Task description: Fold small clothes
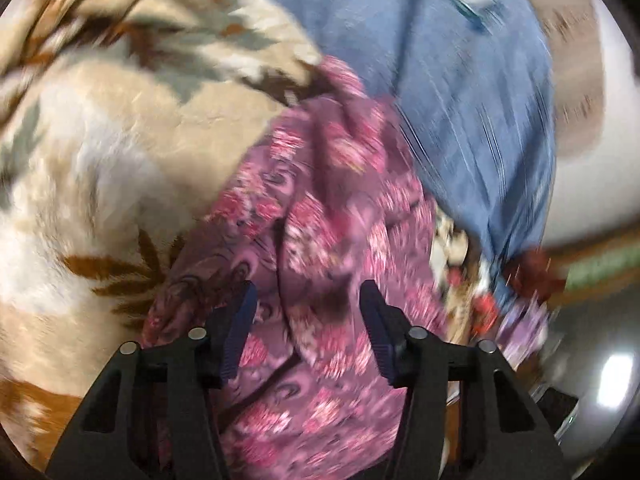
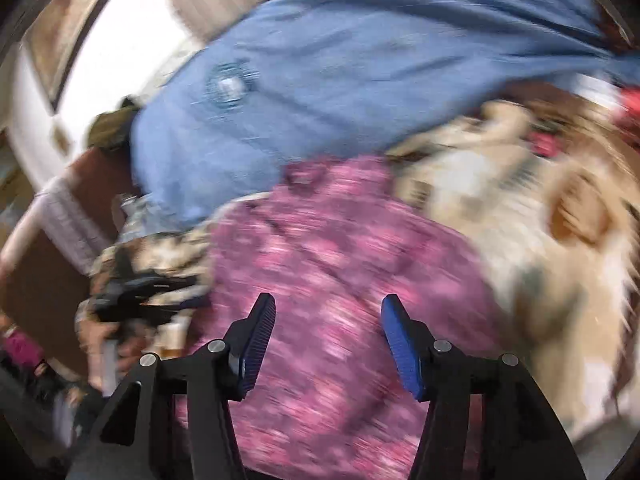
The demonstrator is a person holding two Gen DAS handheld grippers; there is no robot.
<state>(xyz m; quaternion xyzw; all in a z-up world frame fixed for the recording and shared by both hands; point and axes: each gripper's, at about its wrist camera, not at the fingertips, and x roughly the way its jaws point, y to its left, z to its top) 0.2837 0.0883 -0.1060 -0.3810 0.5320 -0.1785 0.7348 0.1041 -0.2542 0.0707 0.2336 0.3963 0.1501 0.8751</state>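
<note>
My left gripper [image 1: 308, 300] wide apart over the pink floral garment [image 1: 320, 208], my right gripper [image 2: 328, 320] likewise spread, blue garment [image 2: 340, 80] beyond, beige blanket [image 1: 120, 140] beneath, heavy blur

Pink-purple floral garment [image 1: 320, 216], plain blue cloth [image 1: 460, 92], beige blanket [image 1: 120, 140] w/ brown & grey leaf print.

My ribbed blue pads [image 2: 256, 344] are looking rubbery and matt. The pink floral garment [image 1: 320, 216] is showing thin printed cloth, the beige blanket [image 1: 120, 128] plush fleece.
</note>
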